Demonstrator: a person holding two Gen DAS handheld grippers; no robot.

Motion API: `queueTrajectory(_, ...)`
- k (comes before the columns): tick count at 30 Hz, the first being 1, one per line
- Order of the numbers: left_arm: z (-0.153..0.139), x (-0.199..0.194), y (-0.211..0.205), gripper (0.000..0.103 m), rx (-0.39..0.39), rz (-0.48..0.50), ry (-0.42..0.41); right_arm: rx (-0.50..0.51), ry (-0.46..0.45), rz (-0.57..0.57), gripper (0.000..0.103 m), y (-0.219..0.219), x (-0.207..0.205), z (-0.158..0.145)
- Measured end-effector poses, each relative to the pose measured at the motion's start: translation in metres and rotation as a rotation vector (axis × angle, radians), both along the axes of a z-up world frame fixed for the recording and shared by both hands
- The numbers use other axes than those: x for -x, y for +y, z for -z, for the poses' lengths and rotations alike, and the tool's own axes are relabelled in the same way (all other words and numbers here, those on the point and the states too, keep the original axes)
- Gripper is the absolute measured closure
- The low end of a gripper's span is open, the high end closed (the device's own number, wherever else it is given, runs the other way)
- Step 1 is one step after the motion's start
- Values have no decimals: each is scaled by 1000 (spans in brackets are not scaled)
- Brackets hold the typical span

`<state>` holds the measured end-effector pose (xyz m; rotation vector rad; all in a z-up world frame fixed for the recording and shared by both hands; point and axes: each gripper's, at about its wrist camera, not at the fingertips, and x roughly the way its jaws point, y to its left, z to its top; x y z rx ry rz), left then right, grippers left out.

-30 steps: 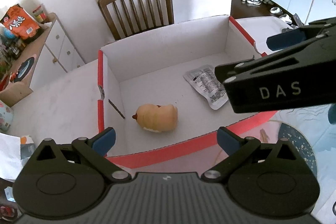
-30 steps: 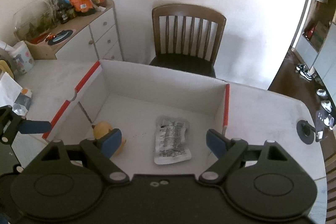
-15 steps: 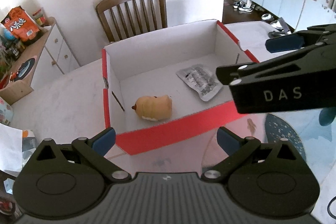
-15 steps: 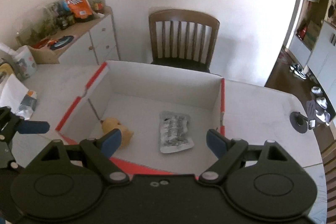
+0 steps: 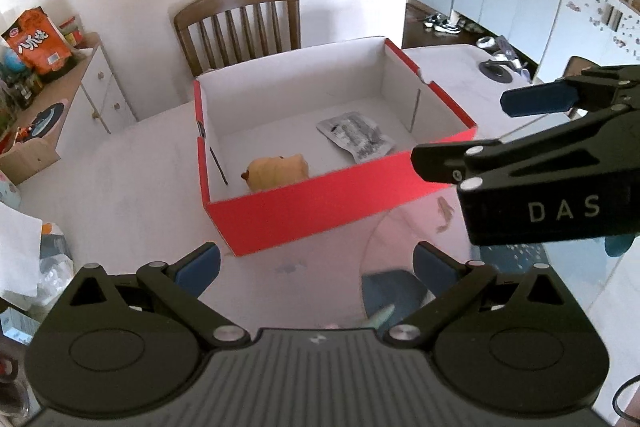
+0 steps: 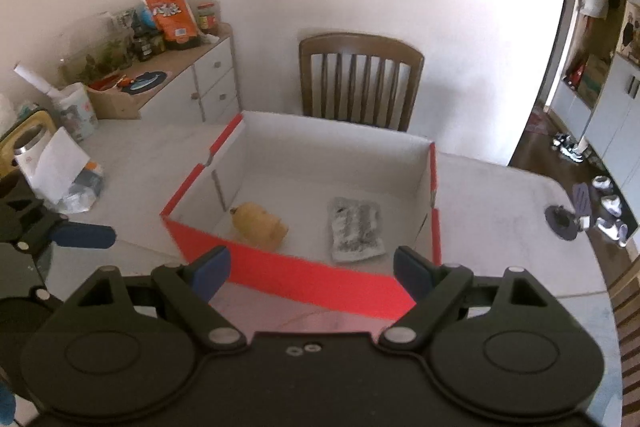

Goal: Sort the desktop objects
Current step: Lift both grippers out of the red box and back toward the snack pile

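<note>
1. A red cardboard box [image 5: 320, 215] with a white inside sits open-topped on a pale worktop [image 5: 132, 195], toward the worktop's far edge.
2. Inside the box, a small tan plush toy [image 5: 278, 173] lies on its side near the front wall, toward the box's left wall.
3. Also inside, a flat silver packet [image 5: 354, 135] with dark print lies on the box floor, to the right of the toy and well apart from it.
4. The left gripper [image 5: 316, 267] hovers over the worktop's near edge, in front of the box. Its blue-padded fingers [image 5: 198, 267] are spread wide and hold nothing.
5. The right gripper [image 6: 310, 271] hangs just in front of the box's red front wall. Its fingers [image 6: 210, 271] are likewise spread wide, with nothing between them.
6. In the left wrist view the right gripper shows from the side at the right edge, black, with the letters "DAS" on its body.
7. A round glass mat [image 5: 500, 267] with blue patterning lies on the worktop near its front right corner, under the grippers.
8. Crumpled white paper and packaging [image 6: 66, 179] lie at the worktop's left edge.
9. A small dark round object [image 6: 562, 221] sits near the worktop's right edge.
10. Behind the worktop stands a brown wooden chair [image 6: 360, 79] with a slatted back, against a white wall.
11. To the left, a white sideboard [image 6: 200, 83] carries an orange snack bag [image 6: 172, 15] and jars.
</note>
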<state>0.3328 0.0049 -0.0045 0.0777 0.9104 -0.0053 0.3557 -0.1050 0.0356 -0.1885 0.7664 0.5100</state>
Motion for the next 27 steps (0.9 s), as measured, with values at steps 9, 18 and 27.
queueTrajectory(9,3,39,6,0,36,18,-1,-4,30,-10,15,-5,35,2)
queueTrajectory(18,10,69,4,0,64,39,-4,-6,40,12,14,-15,69,10)
queueTrajectory(27,24,98,0,0,62,52,-19,-31,72,55,14,-39,97,27)
